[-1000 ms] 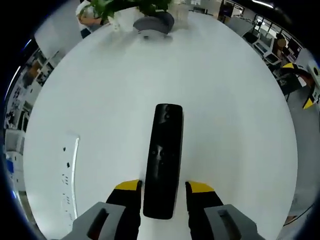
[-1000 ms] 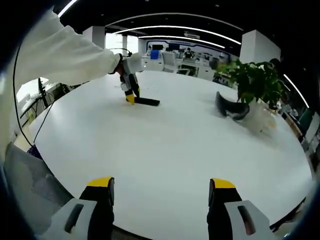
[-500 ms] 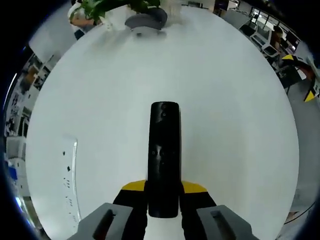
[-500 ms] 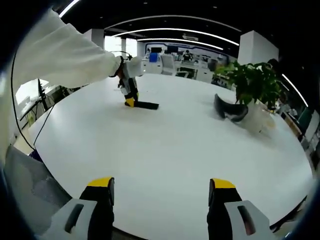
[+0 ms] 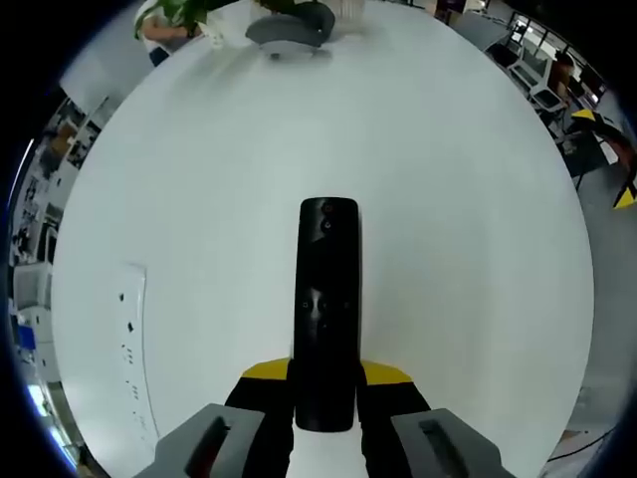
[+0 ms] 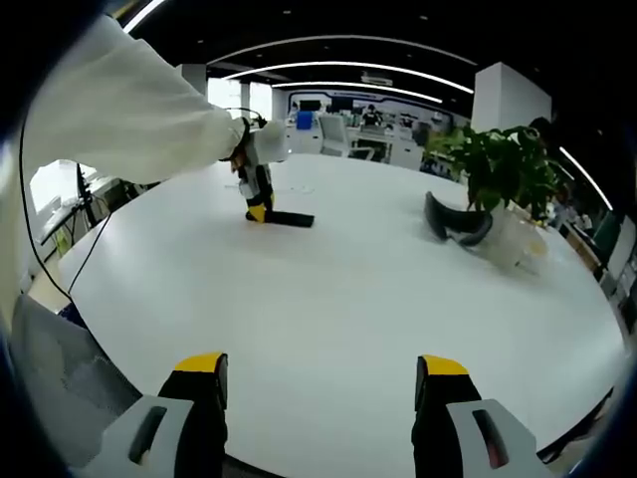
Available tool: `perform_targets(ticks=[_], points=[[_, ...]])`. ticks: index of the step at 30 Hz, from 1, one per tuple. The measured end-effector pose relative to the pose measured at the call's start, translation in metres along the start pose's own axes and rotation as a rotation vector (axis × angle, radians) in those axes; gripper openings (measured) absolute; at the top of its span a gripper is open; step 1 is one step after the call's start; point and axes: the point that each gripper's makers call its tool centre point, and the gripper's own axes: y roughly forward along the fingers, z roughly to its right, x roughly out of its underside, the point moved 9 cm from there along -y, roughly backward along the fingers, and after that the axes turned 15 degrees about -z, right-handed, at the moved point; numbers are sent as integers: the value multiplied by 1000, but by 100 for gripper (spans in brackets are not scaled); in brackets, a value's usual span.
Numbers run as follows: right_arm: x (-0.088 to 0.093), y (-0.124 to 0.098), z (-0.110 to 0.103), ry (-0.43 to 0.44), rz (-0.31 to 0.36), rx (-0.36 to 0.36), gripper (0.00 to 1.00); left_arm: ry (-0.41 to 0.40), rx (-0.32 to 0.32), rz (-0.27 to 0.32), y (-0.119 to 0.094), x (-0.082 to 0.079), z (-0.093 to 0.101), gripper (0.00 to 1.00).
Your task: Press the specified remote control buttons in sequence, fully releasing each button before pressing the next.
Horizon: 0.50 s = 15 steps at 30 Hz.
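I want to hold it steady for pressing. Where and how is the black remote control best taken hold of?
Probably at its near end, across the narrow width, as the left tongs do: the remote control lies flat and long, with straight parallel sides, and its buttons stay uncovered.

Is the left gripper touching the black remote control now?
Touching. In the left gripper view, the left gripper has both yellow-tipped jaws pressed against the sides of the remote control, no gap visible on either side.

remote (image 5: 324, 309) on table (image 5: 448, 219), between left jaws | plant (image 6: 503, 164) at far edge
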Motion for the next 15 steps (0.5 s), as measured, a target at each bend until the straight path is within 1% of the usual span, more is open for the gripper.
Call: perform_targets(ticks=[2,5,11,15], points=[[0,0,0,1,3,-1,76,-5,0,-15,0,0,4,23],[-1,-1,0,3,8,-7,76,-4,4,-20,-1,1,10,23],[-1,-2,-3,-9,16,-17,75,-32,7,6,0,5,16,23],[-1,-2,-3,-13,17,-21,75,-47,3,-6,-1,4,25,23]])
